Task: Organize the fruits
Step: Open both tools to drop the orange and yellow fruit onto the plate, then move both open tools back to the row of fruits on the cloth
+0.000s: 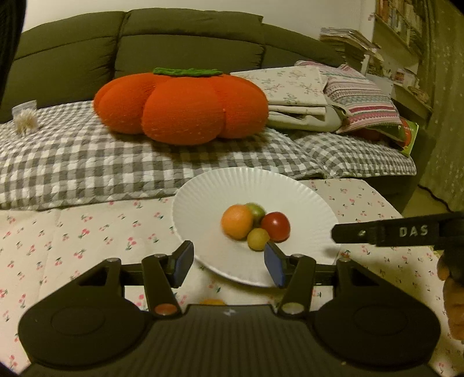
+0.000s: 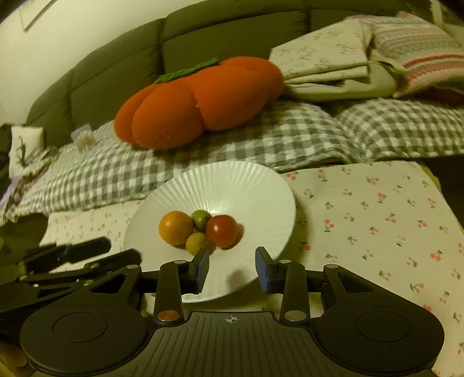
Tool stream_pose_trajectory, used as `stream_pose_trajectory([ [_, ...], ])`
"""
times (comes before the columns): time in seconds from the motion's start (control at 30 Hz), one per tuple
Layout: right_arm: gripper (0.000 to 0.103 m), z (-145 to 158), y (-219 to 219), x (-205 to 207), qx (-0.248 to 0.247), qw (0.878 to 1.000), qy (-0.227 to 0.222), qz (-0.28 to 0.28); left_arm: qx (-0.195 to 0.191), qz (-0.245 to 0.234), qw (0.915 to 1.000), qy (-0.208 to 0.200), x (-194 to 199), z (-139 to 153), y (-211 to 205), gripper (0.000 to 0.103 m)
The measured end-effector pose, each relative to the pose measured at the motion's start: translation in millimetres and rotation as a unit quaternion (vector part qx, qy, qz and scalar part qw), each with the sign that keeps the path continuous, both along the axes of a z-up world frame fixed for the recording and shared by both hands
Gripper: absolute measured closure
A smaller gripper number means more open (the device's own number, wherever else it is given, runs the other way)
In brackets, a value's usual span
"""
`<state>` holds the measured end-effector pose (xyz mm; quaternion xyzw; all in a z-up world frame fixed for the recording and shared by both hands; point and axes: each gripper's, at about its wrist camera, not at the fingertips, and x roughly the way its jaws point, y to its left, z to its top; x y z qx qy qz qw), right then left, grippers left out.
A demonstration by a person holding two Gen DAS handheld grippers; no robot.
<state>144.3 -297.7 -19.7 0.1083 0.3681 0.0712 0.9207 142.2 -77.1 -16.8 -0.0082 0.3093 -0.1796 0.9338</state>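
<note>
Fruits: orange round fruit (image 1: 237, 221), red tomato (image 1: 275, 226), small yellow fruit (image 1: 257, 239), green fruit (image 1: 255, 210), clustered on white ribbed plate (image 1: 304, 203) just ahead of L claw (image 1: 229, 262) & R claw (image 2: 232, 266); both wide open, nothing held.

Dim, warm indoor light here. Across the top of the frame runs a dark olive sofa (image 1: 139, 43), its seat draped in a grey checked blanket (image 1: 87, 156). A pale wall (image 1: 72, 11) shows upper left; upper right, crowded bookshelves (image 1: 406, 23). Cherry-print cloth (image 1: 72, 232) fills the foreground.
</note>
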Motion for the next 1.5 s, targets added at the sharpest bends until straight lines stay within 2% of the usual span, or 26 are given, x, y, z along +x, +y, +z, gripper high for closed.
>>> stream_pose_trajectory([
  [0.1, 0.068, 5.0, -2.4, -4.4, 0.005, 1.0, 0.008, -0.011, -0.003, 0.008, 1.0, 0.004, -6.3, 3.2, 7.0, 0.05],
  [0.2, 0.062, 9.4, -0.8, -11.4, 0.009, 1.0, 0.013, -0.013, -0.005, 0.015, 0.9998, 0.01, -13.4, 5.0, 13.2, 0.05],
  [0.37, 0.06, 13.1, 4.6, -23.4, 0.009, 1.0, 0.019, -0.006, -0.009, 0.026, 0.9993, 0.024, -22.5, 6.0, 22.6, 0.05],
  [0.7, 0.048, 15.9, 12.1, -53.3, 0.019, 0.999, 0.033, 0.006, -0.027, 0.041, 0.9973, 0.054, -45.1, 6.9, 36.0, 0.05],
  [0.87, 0.041, 19.7, 19.1, -58.8, 0.018, 0.999, 0.029, 0.02, -0.023, 0.052, 0.996, 0.069, -59.7, 5.2, 43.2, 0.05],
  [0.97, 0.04, 18.8, 22.9, -59.3, 0.015, 0.999, 0.035, 0.027, -0.02, 0.046, 0.9957, 0.077, -71.5, 1.8, 42.7, 0.05],
  [1.03, 0.036, 17.6, 24.3, -60.2, 0.018, 0.999, 0.041, 0.028, -0.015, 0.039, 0.9954, 0.086, -79.9, -2.0, 39.8, 0.05],
  [1.2, 0.034, 11.4, 31.4, -61.8, 0.047, 0.996, 0.066, 0.044, -0.005, 0.016, 0.9944, 0.104, -98.8, -13.1, 25.1, 0.05],
  [1.5, 0.032, 7.4, 42.8, -66.2, 0.034, 0.995, 0.081, 0.054, 0.013, 0.003, 0.9943, 0.106, -109.3, -27.0, 4.8, 0.05],
])
